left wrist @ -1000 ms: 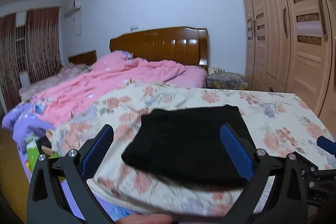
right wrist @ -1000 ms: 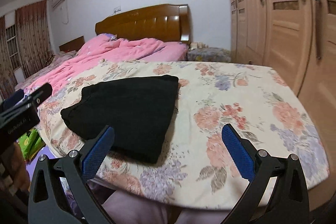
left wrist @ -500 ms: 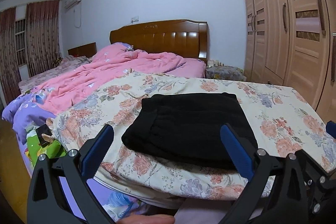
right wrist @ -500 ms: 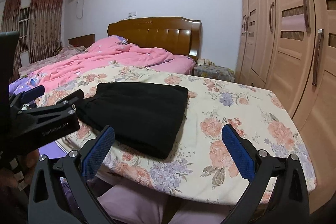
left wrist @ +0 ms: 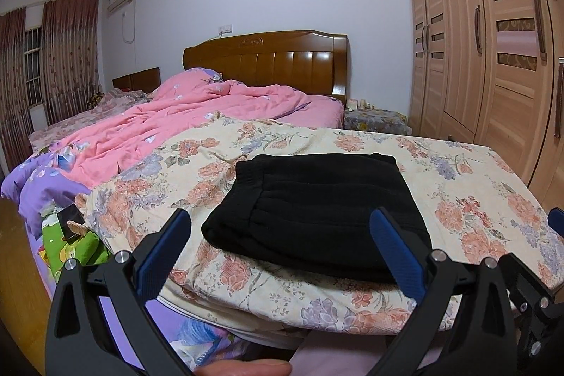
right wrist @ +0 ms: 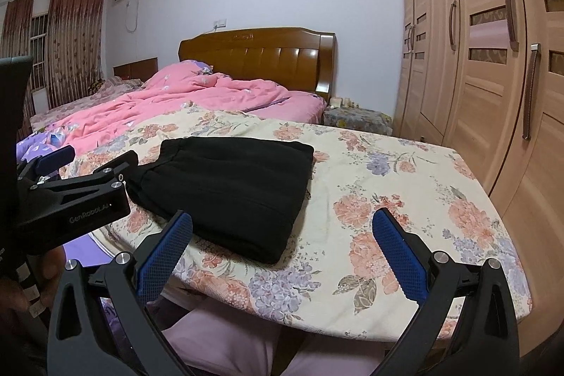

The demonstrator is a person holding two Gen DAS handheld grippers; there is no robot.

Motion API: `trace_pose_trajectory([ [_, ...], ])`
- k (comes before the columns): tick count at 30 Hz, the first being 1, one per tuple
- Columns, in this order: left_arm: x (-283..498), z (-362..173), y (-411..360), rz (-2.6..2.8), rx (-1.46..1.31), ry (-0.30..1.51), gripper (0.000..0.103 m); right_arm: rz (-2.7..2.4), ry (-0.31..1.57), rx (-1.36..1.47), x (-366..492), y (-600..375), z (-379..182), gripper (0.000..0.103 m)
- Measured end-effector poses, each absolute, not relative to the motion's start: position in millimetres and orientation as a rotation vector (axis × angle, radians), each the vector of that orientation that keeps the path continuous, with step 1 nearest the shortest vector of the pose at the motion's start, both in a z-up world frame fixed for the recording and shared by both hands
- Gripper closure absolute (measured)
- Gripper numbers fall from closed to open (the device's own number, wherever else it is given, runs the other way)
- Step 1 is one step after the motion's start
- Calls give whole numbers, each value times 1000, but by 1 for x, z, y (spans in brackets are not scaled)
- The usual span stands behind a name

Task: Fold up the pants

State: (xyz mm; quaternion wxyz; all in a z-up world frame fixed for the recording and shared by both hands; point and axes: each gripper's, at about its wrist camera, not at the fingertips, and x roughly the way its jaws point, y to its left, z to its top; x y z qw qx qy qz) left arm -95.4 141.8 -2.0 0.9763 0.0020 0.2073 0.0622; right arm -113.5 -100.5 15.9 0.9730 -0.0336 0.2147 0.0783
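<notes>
The black pants (left wrist: 313, 210) lie folded into a flat rectangle on the floral sheet (left wrist: 469, 185), near the bed's front edge; they also show in the right wrist view (right wrist: 229, 185). My left gripper (left wrist: 282, 231) is open and empty, held back from the bed edge in front of the pants. My right gripper (right wrist: 282, 231) is open and empty, in front of the pants' right corner. The left gripper's body (right wrist: 74, 199) shows at the left of the right wrist view, beside the pants.
A pink quilt (left wrist: 183, 125) is bunched on the bed's far left before the wooden headboard (left wrist: 268, 62). A wooden wardrobe (left wrist: 493, 59) stands close on the right. A small covered nightstand (left wrist: 377, 122) sits by the headboard. A green package (left wrist: 70, 249) lies at the bed's left edge.
Both grippers have drawn back and risen from the bed. The folded pants now lie farther off and have not moved on the sheet.
</notes>
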Motion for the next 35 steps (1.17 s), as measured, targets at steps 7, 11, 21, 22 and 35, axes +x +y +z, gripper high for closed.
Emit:
trace_pose_trajectory([
  [7, -95, -2, 140, 121, 4, 421, 1, 160, 439, -64, -113, -99, 15, 4],
  [11, -94, -3, 140, 118, 0, 426, 1, 163, 444, -62, -112, -100, 14, 4],
  [21, -94, -3, 141, 114, -3, 427, 1, 167, 446, -63, -112, -98, 12, 4],
  [22, -94, -3, 140, 114, -3, 427, 1, 167, 447, -62, -112, -98, 11, 4],
  [35, -91, -5, 140, 94, -11, 442, 1, 169, 454, -60, -112, -98, 10, 4],
])
